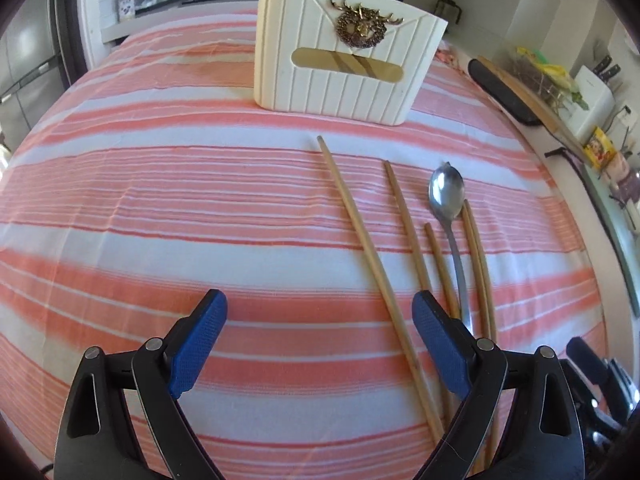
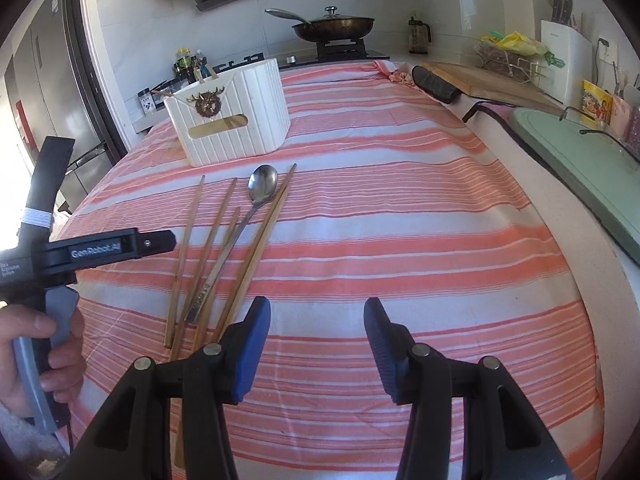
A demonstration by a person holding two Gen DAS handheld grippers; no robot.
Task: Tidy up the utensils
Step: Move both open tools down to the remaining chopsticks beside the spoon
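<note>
Tablecloth [image 1: 160, 208], coral-and-white striped fabric, covers the whole work surface. Cream ribbed plastic utensil caddy [image 1: 344, 60] w/ bronze deer-head emblem [image 1: 362, 26] stands upright toward far side; oval slot in its front shows wooden sticks already inside, more tips poke out the top.

Loose on the cloth, nearer the cameras than the caddy: five long light-wood chopsticks [image 1: 360, 240] and one stainless steel spoon [image 1: 446, 194], bowl pointing toward caddy. Spoon lies among the chopsticks; in right wrist view its handle crosses over the short middle stick, and two sticks lie side by side, touching, just right of the spoon.

Left gripper [image 1: 320, 340], black frame w/ blue textured pads: jaws wide apart, nothing between them but cloth and the near part of the leftmost chopstick. Hovers just left of the utensil bunch; can't tell if touching cloth.

Right gripper [image 2: 318, 344], same build: jaws apart, holding nothing, over bare cloth just right of the sticks' near ends. In this view the left gripper's body sits at left edge, held by a hand [image 2: 48, 352].

Background: dark lidded frying pan [image 2: 332, 24] on stove, wooden cutting board [image 2: 488, 80] on counter at right.
</note>
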